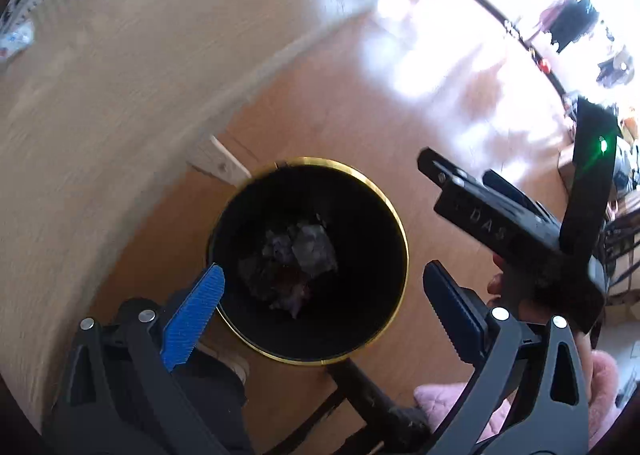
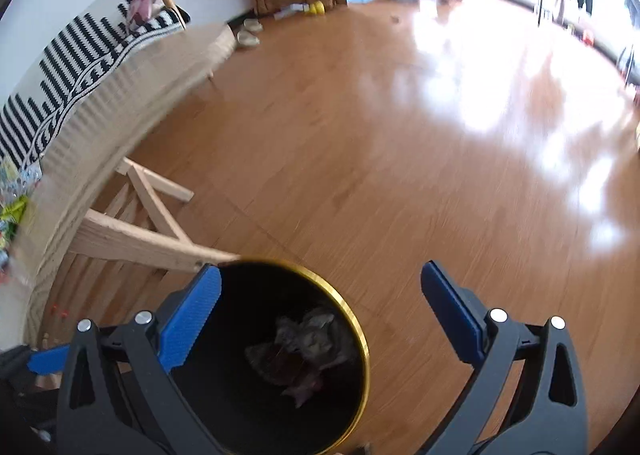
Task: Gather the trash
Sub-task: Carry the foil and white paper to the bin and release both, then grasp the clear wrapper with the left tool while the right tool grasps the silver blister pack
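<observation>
A black bin with a gold rim [image 1: 394,215] stands on the wooden floor beside the table. Crumpled grey paper and other trash [image 1: 308,251] lie at its bottom. My left gripper [image 1: 320,295] hangs open above the bin, nothing between its blue pads [image 1: 192,319]. In the right wrist view the same bin's rim [image 2: 354,321] and its trash [image 2: 308,343] sit low in the frame. My right gripper [image 2: 320,295] is open and empty over the bin's right side. Its black body [image 1: 500,223], held by a hand [image 1: 498,283], shows at the right of the left wrist view.
A light table [image 2: 120,87] on wooden trestle legs [image 2: 152,239] runs along the left, with a black-and-white striped cloth [image 2: 80,47] and bright wrappers [image 2: 12,207] on it. A dark chair leg [image 1: 368,395] and a pink slipper [image 1: 440,399] lie near the bin. Sunlit floor [image 2: 400,135] stretches beyond.
</observation>
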`<state>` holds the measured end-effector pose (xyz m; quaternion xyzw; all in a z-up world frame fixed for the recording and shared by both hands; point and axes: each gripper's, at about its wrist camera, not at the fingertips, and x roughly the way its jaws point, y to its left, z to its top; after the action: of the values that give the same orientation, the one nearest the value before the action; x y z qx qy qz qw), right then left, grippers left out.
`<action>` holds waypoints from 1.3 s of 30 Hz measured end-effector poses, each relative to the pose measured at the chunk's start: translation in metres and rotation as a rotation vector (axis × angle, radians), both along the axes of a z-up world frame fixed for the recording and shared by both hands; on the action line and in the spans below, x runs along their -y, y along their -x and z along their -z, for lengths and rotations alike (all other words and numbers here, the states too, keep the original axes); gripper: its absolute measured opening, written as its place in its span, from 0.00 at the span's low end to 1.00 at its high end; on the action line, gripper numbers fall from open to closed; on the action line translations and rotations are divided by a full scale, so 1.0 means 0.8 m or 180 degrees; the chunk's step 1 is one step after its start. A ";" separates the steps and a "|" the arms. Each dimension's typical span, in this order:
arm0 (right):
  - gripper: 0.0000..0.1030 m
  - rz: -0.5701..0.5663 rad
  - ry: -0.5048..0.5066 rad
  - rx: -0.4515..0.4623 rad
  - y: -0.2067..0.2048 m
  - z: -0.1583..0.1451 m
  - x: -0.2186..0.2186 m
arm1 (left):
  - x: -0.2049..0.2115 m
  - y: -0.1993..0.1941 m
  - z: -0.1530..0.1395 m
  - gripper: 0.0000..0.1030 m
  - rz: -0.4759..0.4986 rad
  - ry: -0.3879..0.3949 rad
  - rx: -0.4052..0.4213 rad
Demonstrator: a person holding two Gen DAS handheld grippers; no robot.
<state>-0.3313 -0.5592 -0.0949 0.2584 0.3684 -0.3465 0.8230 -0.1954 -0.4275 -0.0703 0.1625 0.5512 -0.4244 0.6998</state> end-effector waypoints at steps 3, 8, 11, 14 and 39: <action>0.94 -0.0152 0.0291 0.0146 -0.004 -0.022 -0.012 | -0.037 -0.007 -0.064 0.94 -0.0154 0.0662 0.0158; 0.94 -0.0724 0.0685 0.0384 -0.041 -0.068 -0.047 | -0.150 -0.071 -0.146 0.94 -0.0881 0.1027 0.0762; 0.94 -0.1146 0.0696 0.0486 -0.089 -0.088 -0.074 | -0.218 -0.127 -0.153 0.94 -0.1449 0.0654 0.1183; 0.94 -0.1809 0.0628 0.0644 -0.157 -0.115 -0.105 | -0.290 -0.194 -0.144 0.94 -0.2083 0.0383 0.1250; 0.71 -0.4601 0.1153 -0.0303 -0.572 -0.086 -0.266 | -0.349 -0.359 -0.069 0.38 -0.2299 -0.0006 0.0818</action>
<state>0.1262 -0.3460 -0.0258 -0.2031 0.4189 0.2149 0.8586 0.0916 -0.1479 -0.0149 0.0104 0.4811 -0.1262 0.8675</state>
